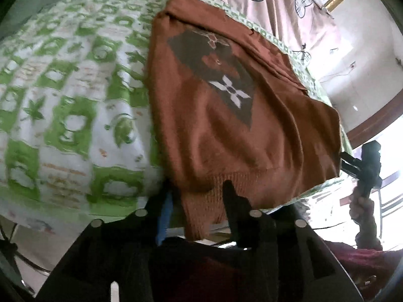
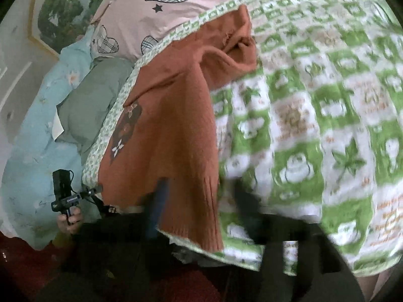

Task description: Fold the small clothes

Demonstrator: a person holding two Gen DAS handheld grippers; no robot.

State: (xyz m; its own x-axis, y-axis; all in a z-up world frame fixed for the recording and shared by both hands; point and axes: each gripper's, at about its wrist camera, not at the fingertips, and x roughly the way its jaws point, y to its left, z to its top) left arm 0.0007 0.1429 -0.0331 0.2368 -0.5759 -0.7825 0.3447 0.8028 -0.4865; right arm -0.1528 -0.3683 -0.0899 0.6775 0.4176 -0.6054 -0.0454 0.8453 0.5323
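A rust-orange knitted sweater (image 1: 226,115) with a dark diamond patch and a white flower lies on a green-and-white patterned blanket (image 1: 65,100). Its ribbed hem hangs over the near edge. My left gripper (image 1: 199,196) is open, its fingers on either side of the hem corner. In the right wrist view the sweater (image 2: 171,130) lies left of centre, a sleeve bunched at the top. My right gripper (image 2: 199,201) is open, its fingers straddling the hem. Each gripper also shows in the other's view, the right one (image 1: 362,168) and the left one (image 2: 65,196).
A pink pillow with plaid hearts (image 2: 156,7) lies beyond the blanket (image 2: 327,125). A grey-green cloth (image 2: 93,100) and light blue floral bedding (image 2: 30,136) lie to the left. A framed picture (image 2: 60,7) hangs on the wall.
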